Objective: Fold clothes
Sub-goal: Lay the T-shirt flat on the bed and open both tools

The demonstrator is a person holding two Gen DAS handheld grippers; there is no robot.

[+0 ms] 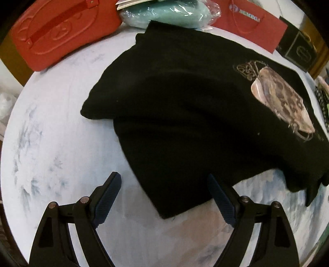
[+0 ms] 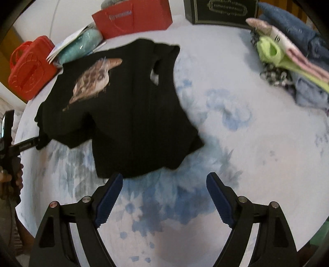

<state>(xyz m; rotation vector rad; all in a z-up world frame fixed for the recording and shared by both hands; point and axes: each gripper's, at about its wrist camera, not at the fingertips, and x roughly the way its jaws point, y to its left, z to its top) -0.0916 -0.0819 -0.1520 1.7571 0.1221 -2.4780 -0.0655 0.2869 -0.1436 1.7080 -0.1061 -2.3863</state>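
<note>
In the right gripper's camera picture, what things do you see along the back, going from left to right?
Orange plastic case → teal bundle in plastic → red paper bag → dark box with gold lettering → pile of folded clothes.

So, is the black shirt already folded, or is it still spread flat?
Partly folded. The black shirt has one side turned over onto its body, part of the print still shows, and a sleeve sticks out. Both grippers are open, holding nothing.
</note>
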